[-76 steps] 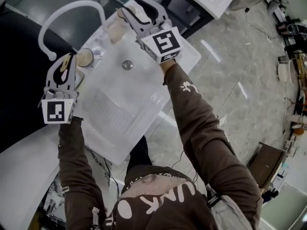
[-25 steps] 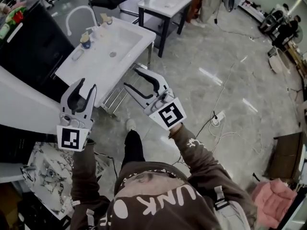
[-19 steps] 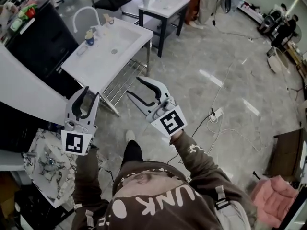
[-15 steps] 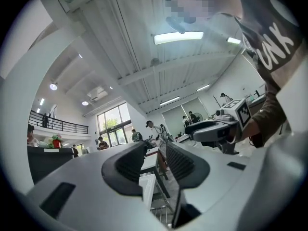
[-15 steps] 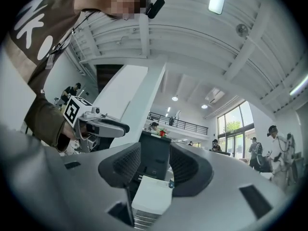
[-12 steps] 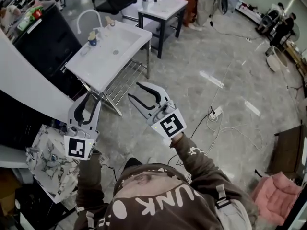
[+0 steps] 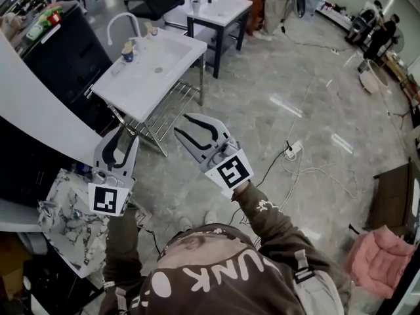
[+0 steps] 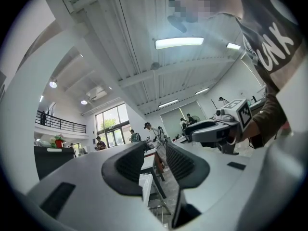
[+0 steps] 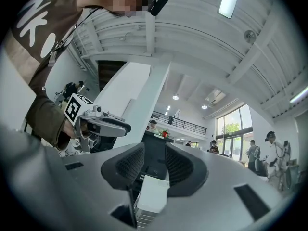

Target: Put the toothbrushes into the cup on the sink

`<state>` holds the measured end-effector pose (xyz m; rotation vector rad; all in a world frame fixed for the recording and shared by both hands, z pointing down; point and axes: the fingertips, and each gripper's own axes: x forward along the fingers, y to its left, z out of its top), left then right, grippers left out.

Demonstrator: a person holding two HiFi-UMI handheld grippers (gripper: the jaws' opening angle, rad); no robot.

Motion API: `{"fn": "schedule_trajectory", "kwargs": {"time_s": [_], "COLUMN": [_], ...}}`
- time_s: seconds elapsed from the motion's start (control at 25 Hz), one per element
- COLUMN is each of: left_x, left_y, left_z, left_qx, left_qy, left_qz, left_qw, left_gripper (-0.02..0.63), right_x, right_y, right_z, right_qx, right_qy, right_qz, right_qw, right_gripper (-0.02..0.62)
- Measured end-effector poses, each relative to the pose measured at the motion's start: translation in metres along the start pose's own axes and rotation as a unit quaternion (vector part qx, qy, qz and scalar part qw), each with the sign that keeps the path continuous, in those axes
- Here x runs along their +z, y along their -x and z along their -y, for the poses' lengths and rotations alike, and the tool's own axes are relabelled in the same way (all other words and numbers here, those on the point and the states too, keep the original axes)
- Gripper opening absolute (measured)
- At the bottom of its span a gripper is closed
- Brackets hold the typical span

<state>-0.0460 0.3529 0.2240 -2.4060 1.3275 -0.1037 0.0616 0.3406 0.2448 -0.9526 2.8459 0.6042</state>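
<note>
- Two grippers are up in front of the person, well apart from the sink [image 7: 105, 92], and neither has anything in it.
- Look at the left gripper [image 7: 125, 135]: its jaws stand a little apart, a narrow gap with nothing in it.
- Now the right gripper [image 7: 181, 123]: its jaws are closing as we watch, with a gap between the ribbed pads and nothing caught there.
- Over on the sink's far edge, near the faucet [image 7: 123, 20], stands the cup [image 7: 127, 54]. Something pokes out of its top, but it's too small from here to call it toothbrushes. I can't spot any lying loose on the sink either.
- Handling call: toothbrushes should be light, stiff and slim, and their smooth plastic may slip if wet. The best hold is across the middle of the handle, clear of the bristles, firm without crushing. Mind the cup too, since it may tip at a knock.
</note>
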Motion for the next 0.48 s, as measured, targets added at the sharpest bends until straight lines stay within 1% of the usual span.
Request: {"fn": "schedule_trajectory", "kwargs": {"time_s": [0.24,0.48], "left_x": [0.006,0.005], "left_y": [0.009,0.018], "left_z": [-0.009,-0.021], "left_qx": [-0.01,-0.008], "left_qy": [-0.003,0.0], "left_qz": [0.021,0.038], "left_qw": [0.9997,0.9993], "left_gripper": [0.132,0.132], "right_x": [0.009,0.014], "right_y": [-0.008,-0.02], "right_z": [-0.009,-0.019], "right_qx": [-0.006,-0.009], "right_qy": [0.007,0.012], "right_qz": [-0.005,-0.002], "right_qw": [1.0,1.0], "right_gripper": [0.143,0.141]}}
